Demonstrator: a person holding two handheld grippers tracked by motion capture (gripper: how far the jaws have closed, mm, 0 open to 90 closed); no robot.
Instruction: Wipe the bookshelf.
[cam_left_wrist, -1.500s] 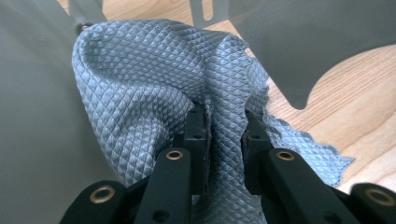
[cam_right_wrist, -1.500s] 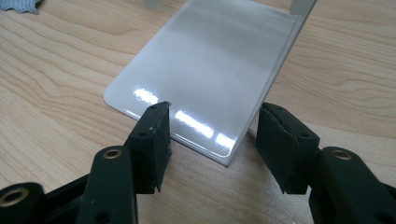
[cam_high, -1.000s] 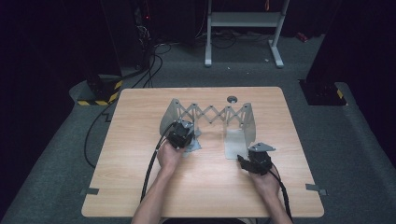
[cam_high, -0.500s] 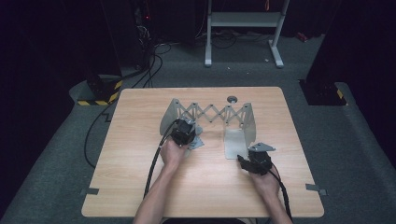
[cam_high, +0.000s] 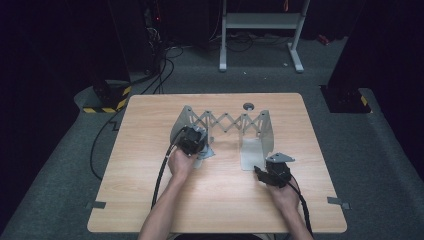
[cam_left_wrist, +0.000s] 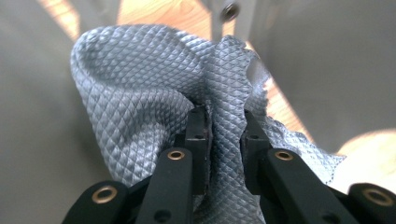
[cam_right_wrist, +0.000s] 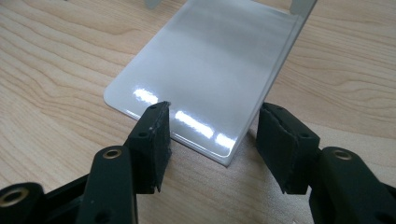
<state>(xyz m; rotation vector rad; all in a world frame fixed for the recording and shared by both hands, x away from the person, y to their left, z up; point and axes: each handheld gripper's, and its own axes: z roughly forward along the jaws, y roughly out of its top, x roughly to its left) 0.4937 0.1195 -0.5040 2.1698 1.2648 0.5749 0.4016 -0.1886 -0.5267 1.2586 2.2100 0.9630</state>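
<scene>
I'm pinching a grey cloth (cam_left_wrist: 154, 98) with the left gripper (cam_left_wrist: 225, 123) right now, jaws squeezing narrow on a bunched-up fold of it. The weave is looking like a quilted diamond pattern, soft and crumpled, with a frayed edge poking up. In the high view the cloth (cam_high: 206, 151) is sitting at the left plate of a metal rack (cam_high: 227, 122), the kind with 2 flat end plates joined by a zigzag scissor lattice, all on a pale wood-grain table (cam_high: 150, 200). The left gripper (cam_high: 194, 142) is hanging right over it. The right gripper (cam_right_wrist: 212, 133) is resting with its jaws fairly wide, holding nothing, pointing at the rack's glossy rounded base plate (cam_right_wrist: 210, 70), which is lying flat just ahead of the pads.
</scene>
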